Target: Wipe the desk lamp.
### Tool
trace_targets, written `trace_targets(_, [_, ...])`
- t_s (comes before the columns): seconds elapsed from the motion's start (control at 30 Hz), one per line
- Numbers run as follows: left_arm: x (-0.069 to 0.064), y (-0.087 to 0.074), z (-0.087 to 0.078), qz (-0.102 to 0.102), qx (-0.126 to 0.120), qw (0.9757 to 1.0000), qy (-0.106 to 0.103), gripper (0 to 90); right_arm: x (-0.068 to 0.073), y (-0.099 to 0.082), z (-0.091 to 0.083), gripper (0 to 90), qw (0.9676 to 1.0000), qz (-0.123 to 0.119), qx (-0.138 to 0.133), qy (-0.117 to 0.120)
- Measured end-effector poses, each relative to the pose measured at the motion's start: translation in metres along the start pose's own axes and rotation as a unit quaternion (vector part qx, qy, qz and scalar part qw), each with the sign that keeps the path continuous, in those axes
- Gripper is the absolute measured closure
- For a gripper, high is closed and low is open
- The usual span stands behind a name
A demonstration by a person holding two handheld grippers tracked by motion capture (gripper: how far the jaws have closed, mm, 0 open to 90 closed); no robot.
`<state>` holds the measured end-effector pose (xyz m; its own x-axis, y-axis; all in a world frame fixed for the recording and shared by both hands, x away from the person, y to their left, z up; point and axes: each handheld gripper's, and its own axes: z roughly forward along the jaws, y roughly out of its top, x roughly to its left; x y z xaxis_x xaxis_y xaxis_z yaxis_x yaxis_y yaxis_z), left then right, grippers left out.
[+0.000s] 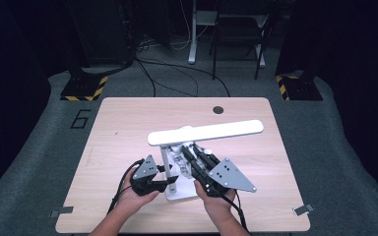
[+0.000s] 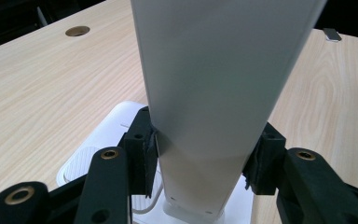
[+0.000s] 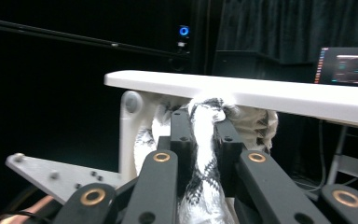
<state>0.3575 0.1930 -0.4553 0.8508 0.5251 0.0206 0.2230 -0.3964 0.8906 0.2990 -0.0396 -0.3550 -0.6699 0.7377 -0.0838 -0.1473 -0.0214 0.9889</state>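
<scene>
Desk lamp (image 1: pixel 182 162) standing near the front edge of the wooden table (image 1: pixel 118 123), its base (image 1: pixel 179 192) just inside that edge and its head bar (image 1: pixel 206 132) level, spanning rightwards; left gripper (image 1: pixel 170 183) with jaws clamped on the upright post (image 2: pixel 209 116); right gripper (image 1: pixel 189 152) with jaws narrowed on a patterned cloth (image 3: pixel 205 154) pressed under the head bar; broad bare tabletop behind and to both sides; cable hole (image 1: pixel 218 109) near the far edge.
</scene>
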Motion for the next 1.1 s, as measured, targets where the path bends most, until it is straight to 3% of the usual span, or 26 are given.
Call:
trace_targets(0.17, [-0.001,0.000,0.000,0.002,0.003,1.0000,0.000,53.2,-0.004,0.000,0.000,81.6,0.9997,0.020,0.000,0.011])
trace_targets(0.27, [0.001,0.000,0.000,0.007,0.007,1.0000,-0.001,53.2,-0.018,0.000,-0.011,81.6,0.9999,0.009,-0.001,-0.015])
trace_targets(0.37, [0.000,0.000,0.000,0.006,0.007,1.0000,-0.001,53.2,-0.027,0.000,-0.019,81.5,0.9994,0.010,-0.002,-0.032])
trace_targets(0.4, [0.000,0.000,0.000,0.005,0.009,0.9999,-0.002,53.2,-0.038,0.001,-0.028,81.6,0.9986,0.012,-0.001,-0.051])
trace_targets(0.43, [0.000,0.000,0.000,0.005,0.009,0.9999,-0.002,53.2,-0.038,0.001,-0.028,81.6,0.9986,0.012,-0.001,-0.051])
trace_targets(0.47, [0.000,0.000,0.000,0.006,0.008,1.0000,0.000,53.2,-0.051,0.002,-0.039,81.6,0.9972,0.011,-0.001,-0.074])
trace_targets(0.53, [0.000,-0.001,0.000,0.006,0.007,1.0000,0.001,53.2,-0.055,0.002,-0.042,81.6,0.9967,0.011,-0.002,-0.081])
trace_targets(0.6, [0.000,0.000,0.000,0.009,0.011,0.9999,-0.001,53.2,-0.074,0.003,-0.055,81.6,0.9932,0.006,0.001,-0.116])
trace_targets(0.67, [0.000,0.000,0.000,0.009,0.012,0.9999,-0.001,53.2,-0.078,0.004,-0.057,81.6,0.9923,0.005,0.001,-0.124])
trace_targets(0.7, [0.000,0.000,0.000,0.009,0.012,0.9999,-0.001,53.1,-0.088,0.005,-0.065,81.5,0.9894,0.005,-0.001,-0.145])
trace_targets(0.8, [-0.001,0.000,0.000,0.009,0.011,0.9999,0.001,53.1,-0.098,0.006,-0.073,81.6,0.9859,0.001,-0.002,-0.167])
trace_targets(0.93, [-0.001,0.000,0.001,0.012,0.014,0.9998,0.003,53.0,-0.106,0.007,-0.080,81.5,0.9829,0.000,-0.005,-0.184])
trace_targets(1.1, [-0.002,0.000,0.001,0.013,0.016,0.9998,0.005,53.0,-0.106,0.006,-0.081,81.5,0.9825,0.002,-0.007,-0.186])
